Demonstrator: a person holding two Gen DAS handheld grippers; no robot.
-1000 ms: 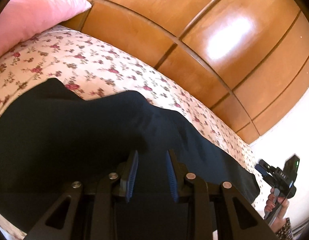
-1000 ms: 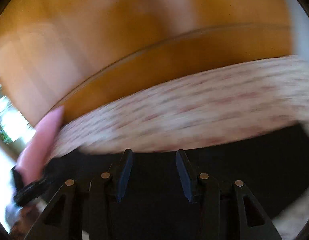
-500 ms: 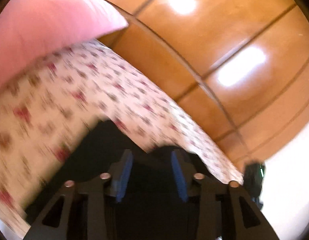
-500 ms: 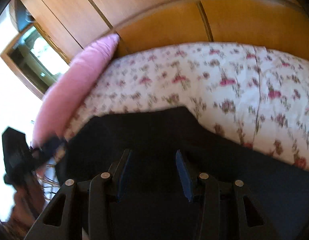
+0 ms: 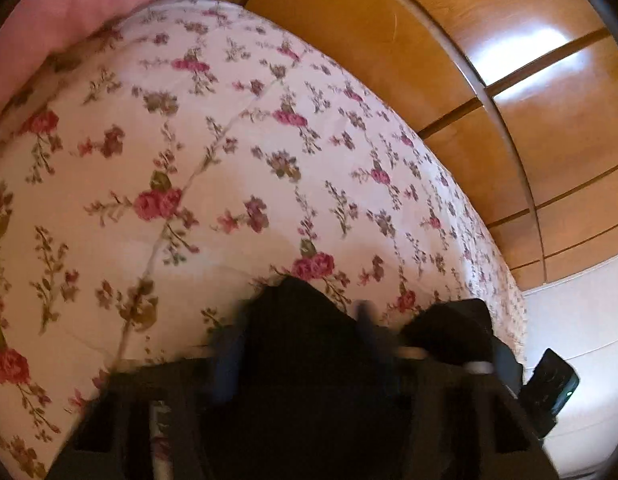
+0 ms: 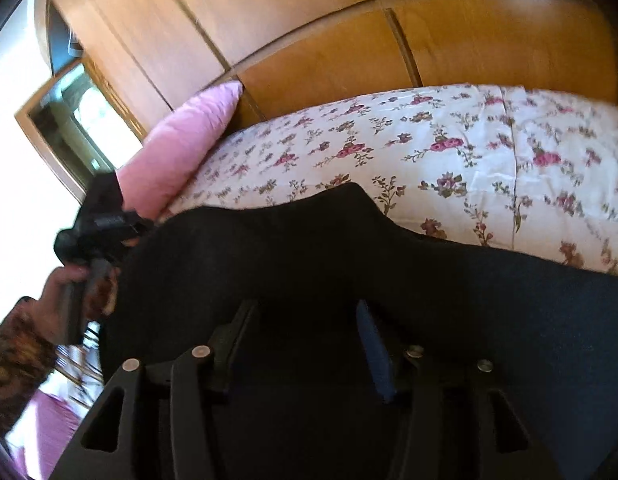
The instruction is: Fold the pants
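Black pants (image 6: 349, 248) lie stretched across a floral bedsheet (image 6: 469, 140). My right gripper (image 6: 305, 316) hovers low over their middle. Its jaws are opening, with flat fabric under the gap and nothing pinched. My left gripper (image 5: 297, 340) is blurred at the pants' end near the pillow. Its jaws are closing, and a bunch of the pants (image 5: 301, 316) fills the gap and stands up in a peak. In the right wrist view the left tool's body (image 6: 97, 228) and the hand (image 6: 61, 288) holding it sit at that left end.
A pink pillow (image 6: 181, 148) lies at the head of the bed, also in the left wrist view (image 5: 89, 0). A wooden wardrobe (image 5: 469, 60) runs along the far side. A framed window (image 6: 73, 120) is at the left. The sheet (image 5: 229, 160) beyond the pants is bare.
The left view has swept across the bed toward the pillow, and only a small bunch of pants shows now. The right gripper has come down over the pants and its view has steadied.
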